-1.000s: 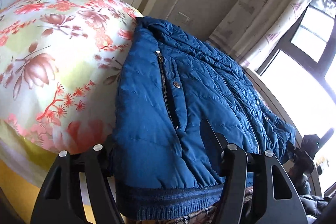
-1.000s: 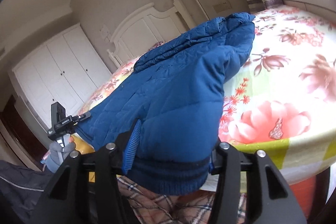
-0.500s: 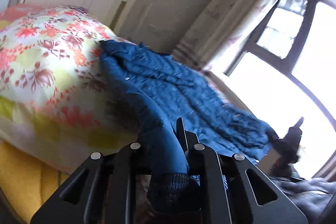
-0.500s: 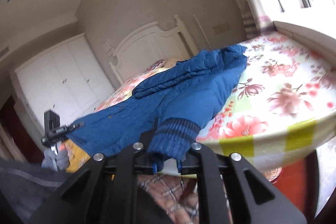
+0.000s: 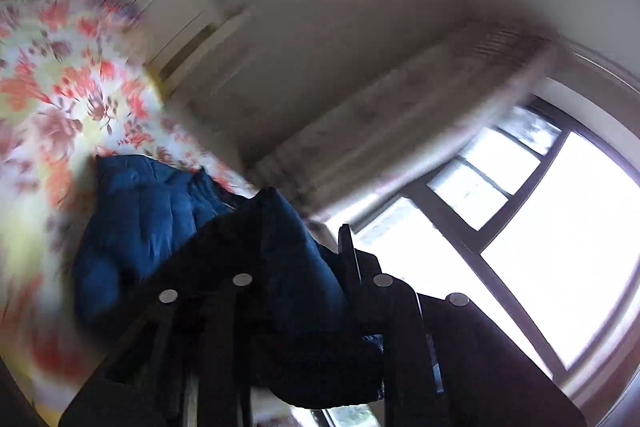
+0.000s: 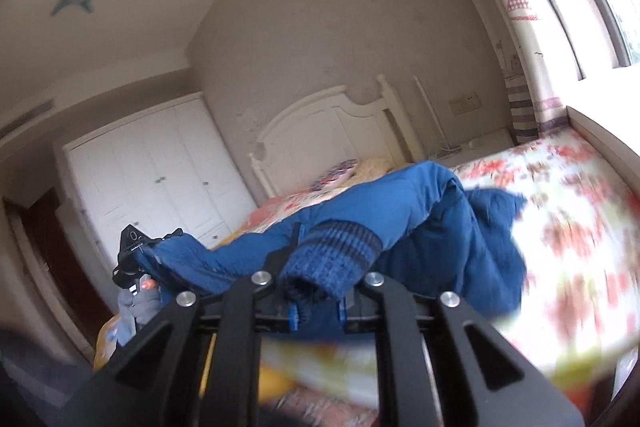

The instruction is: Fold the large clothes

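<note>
Both claws are clamped on the blue quilted jacket (image 6: 400,211): the right gripper (image 6: 316,307) on its ribbed cuff (image 6: 332,259), the left gripper (image 5: 296,307) on dark blue fabric. Lifted at those ends, the jacket otherwise sags onto the floral bedspread (image 6: 560,227). Behind stand a white headboard (image 6: 332,123), white wardrobe (image 6: 160,175), beige wall and curtained window (image 5: 540,227).

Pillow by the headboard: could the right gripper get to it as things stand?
Probably not: the right gripper is shut on the blue jacket's knit cuff, and the lifted jacket lies between it and the pillow.
</note>
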Tool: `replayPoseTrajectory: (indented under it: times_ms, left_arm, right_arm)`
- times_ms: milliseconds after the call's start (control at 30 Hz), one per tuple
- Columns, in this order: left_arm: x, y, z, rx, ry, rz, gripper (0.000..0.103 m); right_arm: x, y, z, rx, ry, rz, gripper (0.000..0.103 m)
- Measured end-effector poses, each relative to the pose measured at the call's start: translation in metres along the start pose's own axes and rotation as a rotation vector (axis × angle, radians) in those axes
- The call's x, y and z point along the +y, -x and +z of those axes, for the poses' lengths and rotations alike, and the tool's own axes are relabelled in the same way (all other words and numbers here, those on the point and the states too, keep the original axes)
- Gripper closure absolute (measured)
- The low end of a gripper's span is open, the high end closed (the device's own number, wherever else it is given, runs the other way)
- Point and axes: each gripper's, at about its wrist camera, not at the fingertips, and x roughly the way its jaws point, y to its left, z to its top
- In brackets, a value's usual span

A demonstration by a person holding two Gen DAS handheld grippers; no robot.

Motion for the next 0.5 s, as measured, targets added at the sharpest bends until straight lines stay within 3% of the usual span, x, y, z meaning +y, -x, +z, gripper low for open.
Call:
replayPoseTrajectory:
  times_ms: [67, 100, 167, 200, 233, 300, 433, 500]
  left_arm:
    - [0.031, -0.068, 0.038, 0.044, 0.069, 0.156, 0.086]
    - [0.045, -0.087, 0.046, 0.064, 0.107, 0.211, 0.086]
    - [0.088, -0.136, 0.056, 0.137, 0.194, 0.38, 0.085]
    - [0.106, -0.148, 0.056, 0.161, 0.229, 0.428, 0.083]
    - [0.12, -0.153, 0.053, 0.173, 0.257, 0.449, 0.081]
    - [0.15, -0.159, 0.048, 0.187, 0.295, 0.429, 0.062]
    - [0.16, -0.151, 0.049, 0.219, 0.246, 0.341, 0.058]
    - [0.144, -0.136, 0.062, 0.208, 0.157, 0.321, 0.056]
  right_arm:
    - [-0.03, -0.063, 0.039, 0.043, -0.05, -0.075, 0.09]
    - [-0.052, -0.095, 0.052, 0.078, -0.111, -0.09, 0.084]
    - [-0.098, -0.15, 0.064, 0.154, -0.227, -0.145, 0.068]
    - [-0.12, -0.168, 0.063, 0.178, -0.288, -0.169, 0.048]
    - [-0.144, -0.183, 0.056, 0.185, -0.368, -0.203, 0.033]
    - [-0.178, -0.195, 0.036, 0.155, -0.476, -0.226, 0.033]
    - [-0.209, -0.201, -0.004, 0.179, -0.495, -0.211, 0.035]
    - [-0.214, -0.191, -0.009, 0.145, -0.508, -0.172, 0.035]
